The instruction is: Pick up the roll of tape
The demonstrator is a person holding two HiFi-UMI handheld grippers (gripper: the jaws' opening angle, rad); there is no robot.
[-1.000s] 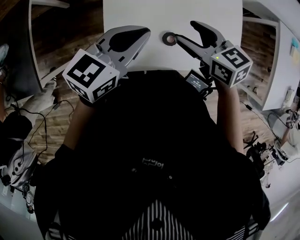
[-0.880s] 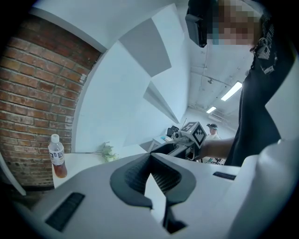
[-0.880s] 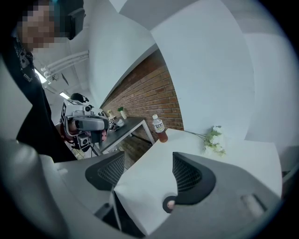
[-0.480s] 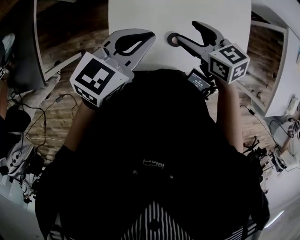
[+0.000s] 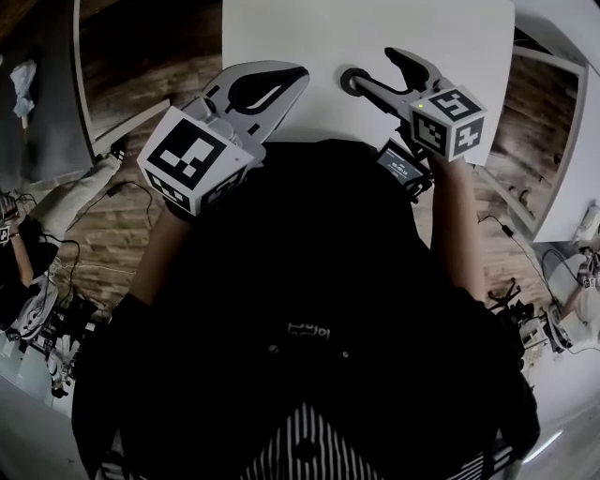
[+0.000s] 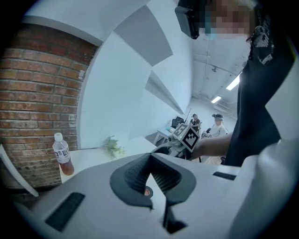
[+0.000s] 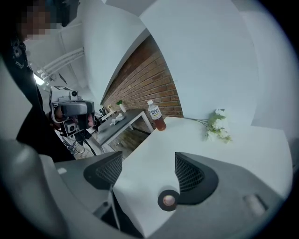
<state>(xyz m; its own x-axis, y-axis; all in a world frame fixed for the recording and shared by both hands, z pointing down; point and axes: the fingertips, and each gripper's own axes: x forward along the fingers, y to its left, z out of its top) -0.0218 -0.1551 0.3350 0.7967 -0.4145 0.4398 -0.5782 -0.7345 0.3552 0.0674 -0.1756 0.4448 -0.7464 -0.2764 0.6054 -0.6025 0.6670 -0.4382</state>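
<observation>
The roll of tape [image 5: 353,81] is small and dark, and lies flat on the white table [image 5: 375,28] close to its near edge. My right gripper [image 5: 373,67] hangs low over it with its jaws opening. In the right gripper view the tape [image 7: 168,200] lies between the jaws, right against the right-hand pad [image 7: 189,175], and the pads do not press on it. My left gripper [image 5: 300,75] hovers at the table's near left with its tips together and nothing in them. Through its jaws the left gripper view shows the tape [image 6: 147,190].
A drink bottle [image 7: 156,116] and a sprig of white flowers [image 7: 217,125] stand at the table's far side. A brick wall and a second table [image 7: 119,122] lie beyond. Wooden floor and cables surround the table in the head view.
The right gripper has sunk toward the table and closed in on the tape, its jaws a little wider. The left gripper has shifted slightly.
</observation>
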